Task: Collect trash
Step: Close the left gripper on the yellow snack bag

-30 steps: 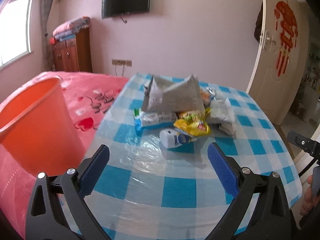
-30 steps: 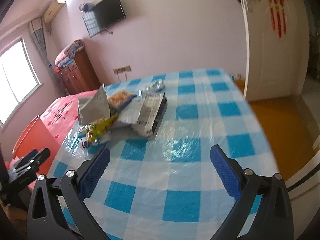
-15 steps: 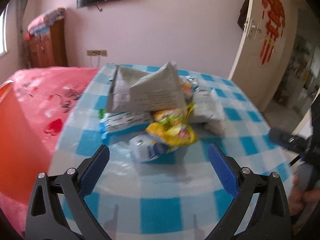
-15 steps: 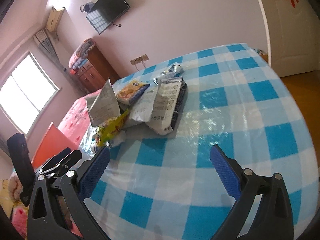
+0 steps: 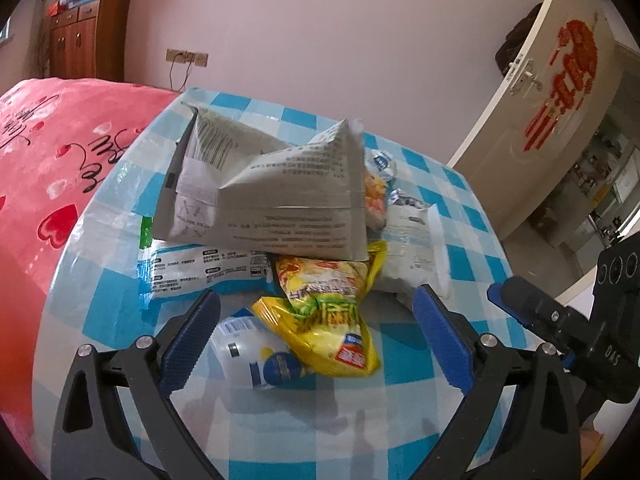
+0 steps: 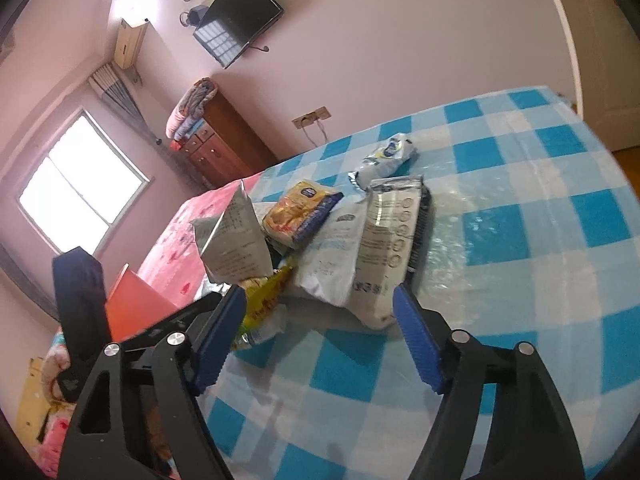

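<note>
A heap of trash lies on the blue-and-white checked table (image 5: 404, 408). It holds a big grey paper bag (image 5: 272, 200), a yellow snack bag (image 5: 328, 316), a small white bottle with a blue cap (image 5: 256, 356), a white-and-blue wrapper (image 5: 200, 268) and white bags (image 6: 360, 248). My left gripper (image 5: 318, 296) hovers just before the heap. Its jaws are wide and closing, with the bottle and yellow bag between the fingers, untouched. My right gripper (image 6: 318, 296) comes in from the other side. Its jaws are closing with the near ends of the white bags between the tips, and the pads are not pressing on anything.
An orange bucket (image 6: 132, 304) stands by the table's left side, next to a bed with a pink cover (image 5: 48, 140). A wooden cabinet (image 5: 88, 36) is by the far wall and a door (image 5: 540, 120) at the right. More wrappers (image 6: 388, 156) lie farther back.
Both grippers have moved forward and tilted down toward the heap, which now fills the views. The right jaws have narrowed clearly. The orange bucket has slid out of the left view.
</note>
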Available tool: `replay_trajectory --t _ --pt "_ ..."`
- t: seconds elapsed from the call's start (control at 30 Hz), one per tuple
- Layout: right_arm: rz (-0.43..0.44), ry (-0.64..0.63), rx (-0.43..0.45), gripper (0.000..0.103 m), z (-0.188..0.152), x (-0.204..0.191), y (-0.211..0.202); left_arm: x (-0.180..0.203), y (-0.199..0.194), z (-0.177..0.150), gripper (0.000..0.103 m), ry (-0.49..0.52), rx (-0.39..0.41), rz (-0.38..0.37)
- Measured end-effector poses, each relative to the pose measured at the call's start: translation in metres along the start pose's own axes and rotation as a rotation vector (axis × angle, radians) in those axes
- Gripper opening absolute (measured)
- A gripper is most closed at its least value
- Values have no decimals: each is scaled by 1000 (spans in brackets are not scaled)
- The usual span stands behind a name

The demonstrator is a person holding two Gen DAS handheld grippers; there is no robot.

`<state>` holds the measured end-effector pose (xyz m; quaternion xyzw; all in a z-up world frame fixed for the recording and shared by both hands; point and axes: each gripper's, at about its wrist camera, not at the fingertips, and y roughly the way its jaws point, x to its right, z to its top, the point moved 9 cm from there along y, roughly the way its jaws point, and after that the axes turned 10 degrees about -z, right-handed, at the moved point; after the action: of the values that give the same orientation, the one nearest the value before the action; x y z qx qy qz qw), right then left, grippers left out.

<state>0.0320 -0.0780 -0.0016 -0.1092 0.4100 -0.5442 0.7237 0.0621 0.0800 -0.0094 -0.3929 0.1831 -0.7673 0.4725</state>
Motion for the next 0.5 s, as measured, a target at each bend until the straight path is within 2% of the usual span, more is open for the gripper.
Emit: replay_trajectory --t 0.33,0.5 --pt "25 31 -43 67 18 5 33 -10 19 -7 79 -10 -53 12" --pt "-9 -62 -5 67 24 -12 31 -8 22 -9 64 -28 -54 -23"
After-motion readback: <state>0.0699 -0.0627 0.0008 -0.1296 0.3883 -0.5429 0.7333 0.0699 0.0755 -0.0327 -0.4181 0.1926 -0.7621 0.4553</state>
